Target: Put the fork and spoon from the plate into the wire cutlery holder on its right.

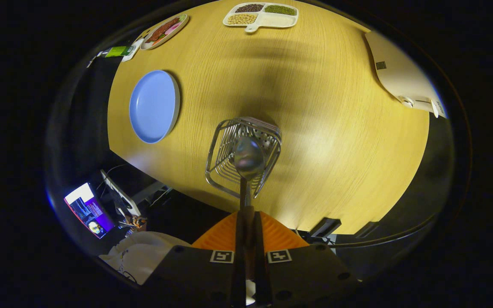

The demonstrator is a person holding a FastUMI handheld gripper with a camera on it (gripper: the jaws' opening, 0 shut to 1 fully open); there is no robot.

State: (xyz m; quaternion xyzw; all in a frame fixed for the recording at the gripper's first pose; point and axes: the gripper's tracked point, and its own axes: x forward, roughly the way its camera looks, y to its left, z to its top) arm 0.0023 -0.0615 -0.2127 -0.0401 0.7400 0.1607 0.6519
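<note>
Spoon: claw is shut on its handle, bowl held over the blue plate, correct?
Not quite. The gripper view shows the claw shut on the spoon handle, but the bowl is held over the wire cutlery holder; the blue plate lies apart.

The wood-grain desk [315,128] carries a blue plate [154,106], a wire cutlery holder [243,155], a divided tray [261,16] of beans, an oval dish [164,31] of food, and a white board [400,75].

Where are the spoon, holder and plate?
spoon [249,157]: gripper view, on its bowl.
holder [220,147]: gripper view, on its left wire wall.
plate [153,106]: gripper view, on its flat middle.
</note>
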